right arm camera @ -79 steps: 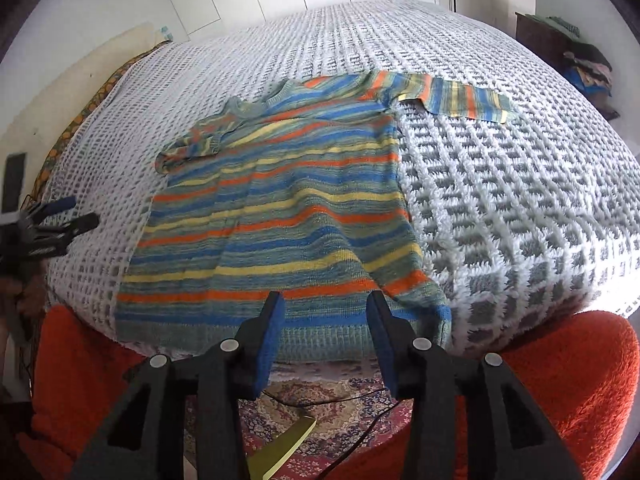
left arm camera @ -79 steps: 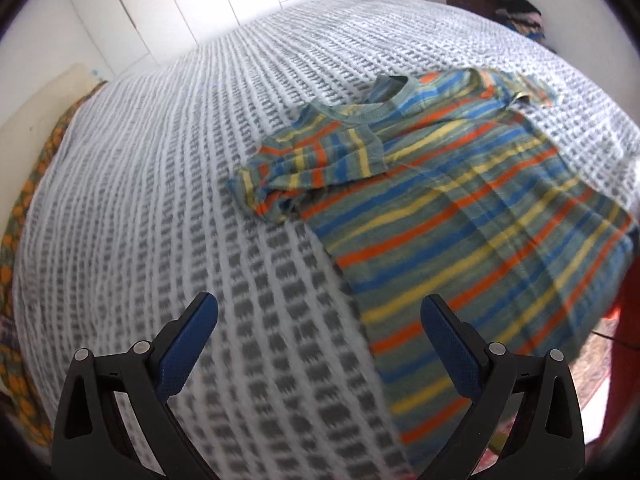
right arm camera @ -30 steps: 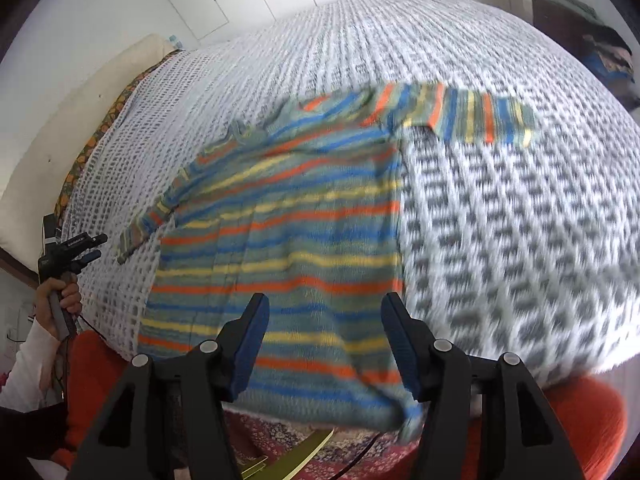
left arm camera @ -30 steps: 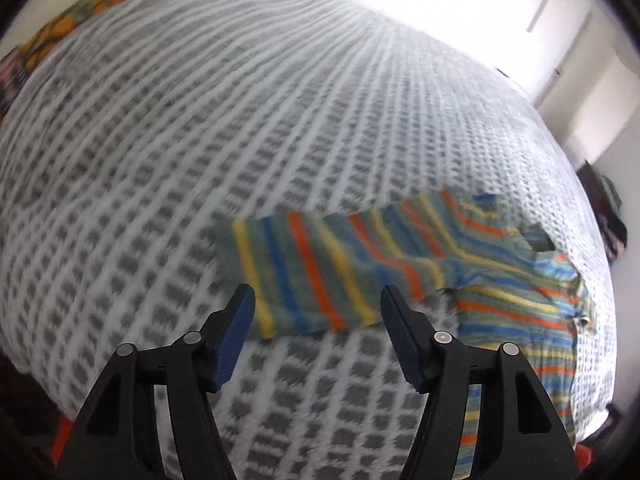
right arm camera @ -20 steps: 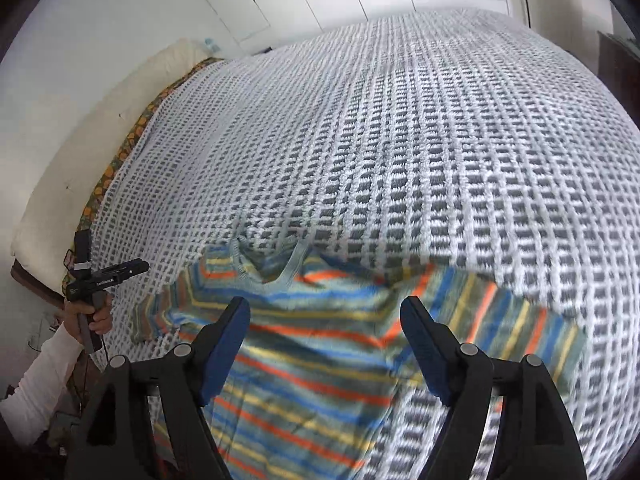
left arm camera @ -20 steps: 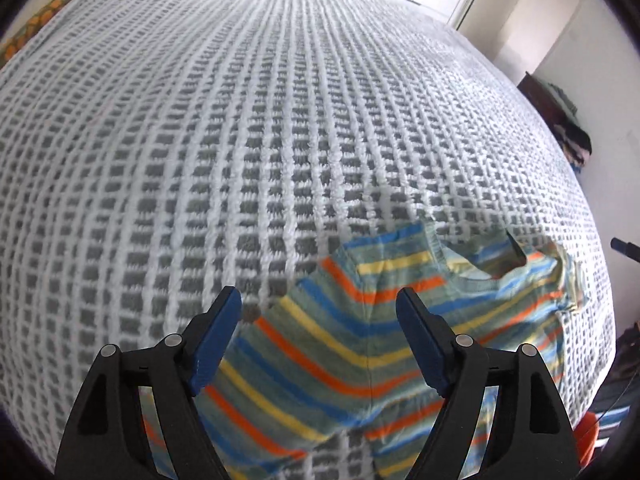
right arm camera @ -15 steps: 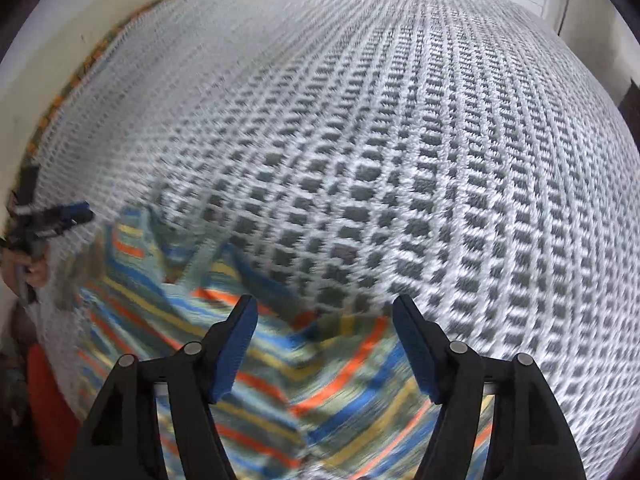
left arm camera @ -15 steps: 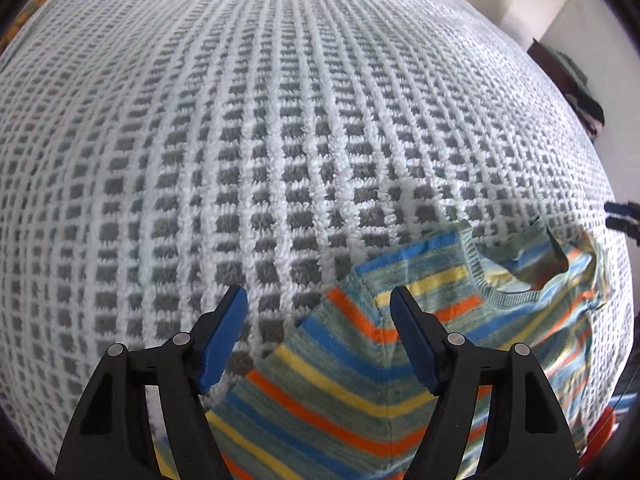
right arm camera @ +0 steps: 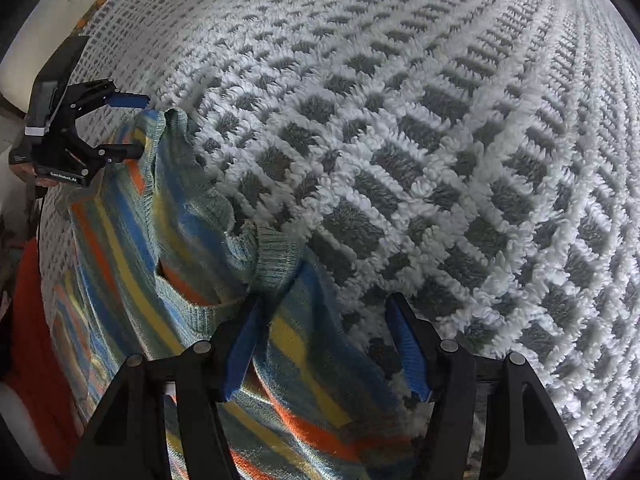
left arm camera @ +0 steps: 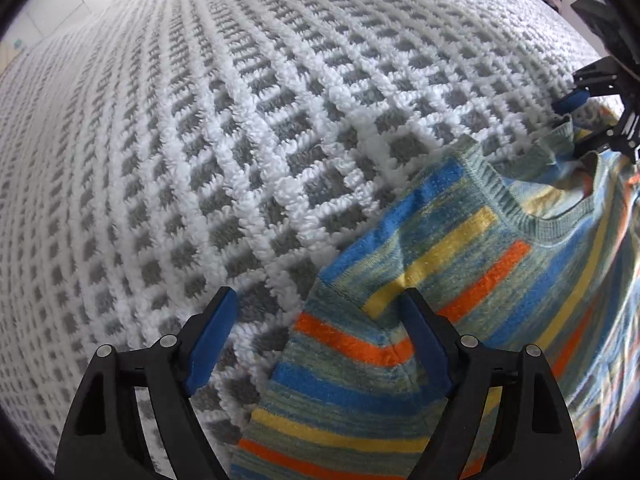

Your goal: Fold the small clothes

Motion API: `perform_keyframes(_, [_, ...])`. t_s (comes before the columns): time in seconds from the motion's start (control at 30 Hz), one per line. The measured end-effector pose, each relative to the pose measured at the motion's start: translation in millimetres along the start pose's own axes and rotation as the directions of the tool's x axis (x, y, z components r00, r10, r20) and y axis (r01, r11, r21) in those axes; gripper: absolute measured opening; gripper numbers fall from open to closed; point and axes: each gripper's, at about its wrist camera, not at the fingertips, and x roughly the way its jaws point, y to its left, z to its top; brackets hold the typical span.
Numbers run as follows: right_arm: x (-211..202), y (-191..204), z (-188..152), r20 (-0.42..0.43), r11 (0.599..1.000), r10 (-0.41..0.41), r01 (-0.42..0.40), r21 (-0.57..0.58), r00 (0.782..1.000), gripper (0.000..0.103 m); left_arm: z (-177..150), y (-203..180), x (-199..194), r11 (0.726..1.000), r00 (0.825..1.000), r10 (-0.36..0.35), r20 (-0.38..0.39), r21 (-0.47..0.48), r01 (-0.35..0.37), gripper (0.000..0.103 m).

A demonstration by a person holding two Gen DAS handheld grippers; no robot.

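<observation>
Claws poised at the sweater's shoulders

Sweater [left arm camera: 460, 280], striped in blue, yellow, orange and grey-green, lies on the bed's white-and-grey waffle bedspread [left arm camera: 224, 128], its ribbed collar [left arm camera: 532, 228] pointing up the bed. The left claw [left arm camera: 316, 344] is spread wide and empty, low over the left shoulder seam: one blue pad sits over bare bedspread, the other over the knit, so the garment's edge falls between them. The right claw [right arm camera: 320, 344] is likewise wide and holds nothing; its left pad is just beside the rucked-up collar, and the right shoulder's edge runs between the pads. Both seem placed to pinch the two shoulder corners together, which I judge to be the start of a fold that brings the top of the sweater toward the hem.

Sleeves, hem and most of the body are cut off by the frame edges or hidden under the claws, so how flat the garment lies cannot be told. Whether either pad already touches the fabric is hard to make out. An orange mass at the right view's lower left is unclear.
</observation>
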Motion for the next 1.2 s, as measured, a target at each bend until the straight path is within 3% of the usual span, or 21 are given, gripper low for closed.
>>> perform_keyframes(0.07, [-7,-6,-8,0.041,0.998,0.045,-0.047,0.043,0.998,0.063,4,1,2,1.0,1.0,-0.005,0.01,-0.016,0.005,0.086])
perform_keyframes(0.17, [-6,-22,-17,0.053,0.978,0.161,-0.167,0.128,0.986,0.063,14,9,15,0.999,0.999,-0.023,-0.042,-0.046,0.021,0.09])
perform_keyframes(0.23, [-4,-34,-22,0.062,0.932,0.301,-0.307,0.194,0.952,0.063,15,18,22,0.997,0.997,-0.032,-0.07,-0.074,0.027,0.091])
perform_keyframes(0.33, [-11,-57,-29,0.129,0.882,0.361,-0.384,0.274,0.923,0.062,21,22,26,0.995,0.996,-0.048,-0.079,-0.085,0.042,0.091])
perform_keyframes(0.4, [-13,-67,-23,0.114,0.887,0.332,-0.351,0.301,0.936,0.047,22,25,27,0.996,0.995,-0.057,-0.079,-0.079,0.051,0.088])
perform_keyframes(0.43, [-12,-66,-22,0.088,0.901,0.31,-0.322,0.29,0.947,0.031,22,25,27,0.996,0.995,-0.061,-0.078,-0.073,0.055,0.087])
perform_keyframes(0.47, [-9,-61,-19,0.056,0.92,0.286,-0.29,0.262,0.957,0.022,22,26,28,0.996,0.995,-0.064,-0.074,-0.07,0.058,0.083])
perform_keyframes(0.53, [-3,-45,-14,-0.002,0.952,0.243,-0.238,0.193,0.97,0.017,21,24,21,0.996,0.995,-0.07,-0.065,-0.058,0.066,0.068])
perform_keyframes(0.57, [-3,-35,-12,-0.022,0.967,0.213,-0.208,0.147,0.977,0.009,20,19,17,0.997,0.996,-0.065,-0.057,-0.043,0.063,0.036])
perform_keyframes(0.6, [-5,-24,-10,-0.035,0.981,0.171,-0.166,0.1,0.985,0.009,18,8,7,0.998,0.997,-0.055,-0.056,-0.02,0.054,0.003])
perform_keyframes(0.73, [-40,6,-10,0.032,0.998,-0.065,0.065,-0.001,0.997,0.007,18,-14,-18,0.991,0.995,0.095,0.035,0.088,-0.098,0.003])
perform_keyframes(0.83, [-84,1,-20,0.151,0.97,-0.24,0.23,0.076,0.959,0.007,32,-11,-36,0.987,0.981,0.153,0.12,0.025,-0.157,0.003])
perform_keyframes(0.97, [-107,-17,-21,0.213,0.93,-0.359,0.331,0.159,0.909,0.006,66,-5,-32,0.971,0.958,0.236,0.164,-0.085,-0.224,0.003])
perform_keyframes(1.1, [-74,-19,-7,0.197,0.881,-0.469,0.444,0.162,0.861,0.006,83,-7,7,0.93,0.923,0.366,0.121,-0.087,-0.357,0.003])
perform_keyframes(1.13, [-67,-25,-4,0.192,0.877,-0.476,0.446,0.18,0.858,0.007,83,-10,15,0.923,0.917,0.383,0.109,-0.078,-0.376,0.003])
perform_keyframes(1.2, [-52,-40,-6,0.182,0.887,-0.439,0.392,0.243,0.88,0.007,82,-15,26,0.921,0.917,0.39,0.078,-0.052,-0.387,0.009])
